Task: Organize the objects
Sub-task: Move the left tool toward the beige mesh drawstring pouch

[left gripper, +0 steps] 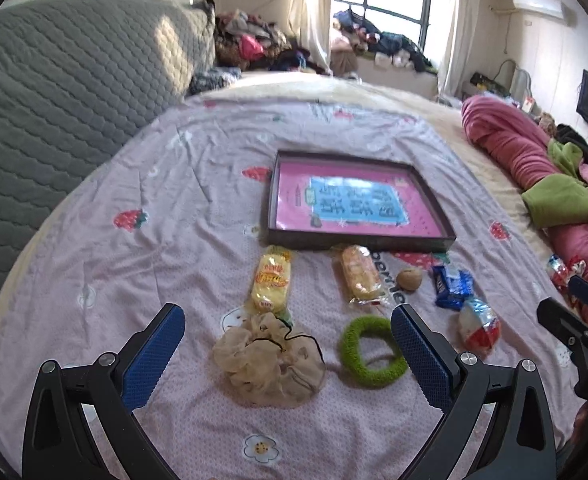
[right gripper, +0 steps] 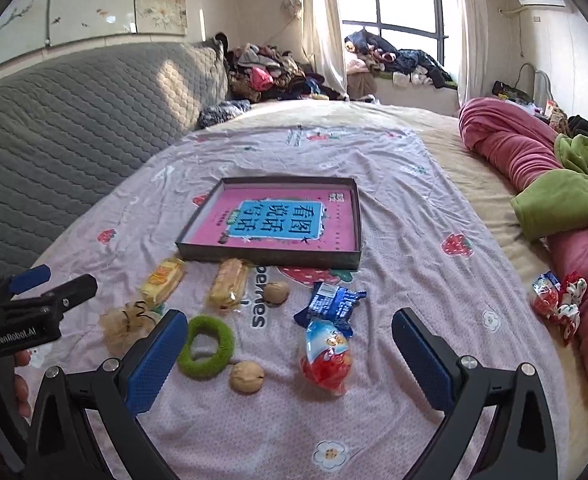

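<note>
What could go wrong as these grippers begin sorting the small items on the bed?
1. The round brown walnut may roll on the soft pink strawberry-print sheet if nudged.
2. The beige gauzy drawstring pouch is limp; the open left gripper may pinch only loose fabric.

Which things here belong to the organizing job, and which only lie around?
For the job: box, snack packs, walnuts, green hair tie, beige scrunchie, blue wrapper, toy egg.
Lying about: pink quilt, clothes pile.
</note>
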Tool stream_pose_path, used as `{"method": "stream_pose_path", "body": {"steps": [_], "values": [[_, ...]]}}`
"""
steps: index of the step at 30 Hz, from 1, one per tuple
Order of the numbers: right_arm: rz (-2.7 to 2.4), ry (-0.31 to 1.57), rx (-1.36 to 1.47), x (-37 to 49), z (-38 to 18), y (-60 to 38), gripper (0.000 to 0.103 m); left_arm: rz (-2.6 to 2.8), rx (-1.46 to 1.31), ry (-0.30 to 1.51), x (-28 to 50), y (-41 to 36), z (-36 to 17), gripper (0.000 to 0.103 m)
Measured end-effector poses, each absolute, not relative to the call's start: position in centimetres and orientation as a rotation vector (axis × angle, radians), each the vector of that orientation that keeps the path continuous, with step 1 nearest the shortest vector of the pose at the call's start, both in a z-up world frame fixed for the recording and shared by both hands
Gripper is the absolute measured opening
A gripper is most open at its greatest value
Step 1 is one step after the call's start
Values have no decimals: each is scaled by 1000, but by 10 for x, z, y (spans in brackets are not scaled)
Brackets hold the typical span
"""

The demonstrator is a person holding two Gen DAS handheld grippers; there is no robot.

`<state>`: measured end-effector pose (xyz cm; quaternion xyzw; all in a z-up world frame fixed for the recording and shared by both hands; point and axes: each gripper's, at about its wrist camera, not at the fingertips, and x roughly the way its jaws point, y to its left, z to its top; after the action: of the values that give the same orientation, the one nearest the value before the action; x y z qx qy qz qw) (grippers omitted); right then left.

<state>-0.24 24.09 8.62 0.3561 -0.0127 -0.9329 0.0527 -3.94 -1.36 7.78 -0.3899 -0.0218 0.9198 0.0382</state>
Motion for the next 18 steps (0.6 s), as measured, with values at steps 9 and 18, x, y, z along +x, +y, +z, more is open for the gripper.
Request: {"method": "stream_pose_path", "body": {"steps": [9, 18], "values": [[-2811, -53, 1230, -25, 46, 255, 103, 2767, -1401, 19, -63, -6, 17, 103], [-2790, 5, 1337, -36, 8, 254, 103, 2715, -1523, 3, -72, -11, -19, 103]]}}
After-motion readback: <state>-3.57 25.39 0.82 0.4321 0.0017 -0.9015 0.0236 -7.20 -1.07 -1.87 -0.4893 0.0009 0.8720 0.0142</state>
